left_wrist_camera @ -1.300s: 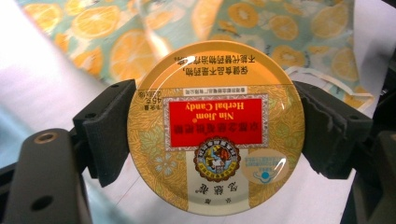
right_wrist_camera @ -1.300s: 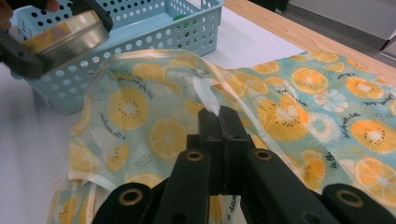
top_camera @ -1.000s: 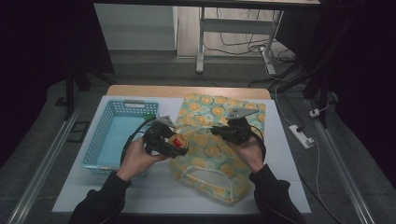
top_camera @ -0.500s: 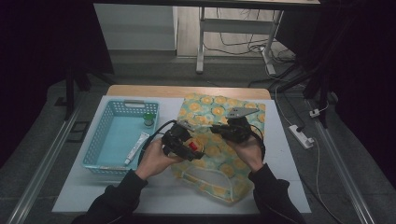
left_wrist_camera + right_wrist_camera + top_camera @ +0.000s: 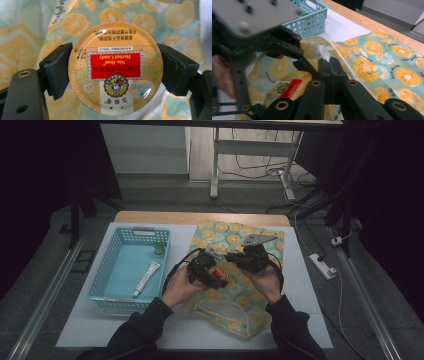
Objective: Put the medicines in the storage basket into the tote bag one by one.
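At centre frame of the high view, my left gripper [image 5: 212,270] is clamped on a round, flat herbal-candy tin with a glossy orange-and-red printed lid [image 5: 115,68], holding it just above the orange-slice-patterned fabric tote bag [image 5: 235,236] that lies on the white table [image 5: 320,320]. My left gripper's own view shows both black jaws pressing the tin's rim at opposite sides. I judge the tin stiff and light, but its slick lid and curved edge could let it slip or pivot, so the hold belongs across its widest part, as now. My right gripper [image 5: 328,62] is pinched fully closed on a fold of the soft bag's mouth, with a clear plastic strip caught there; the limp cloth will sag unless lifted by its edge. At left, a light blue perforated plastic basket [image 5: 104,272] holds a white tube [image 5: 146,278].
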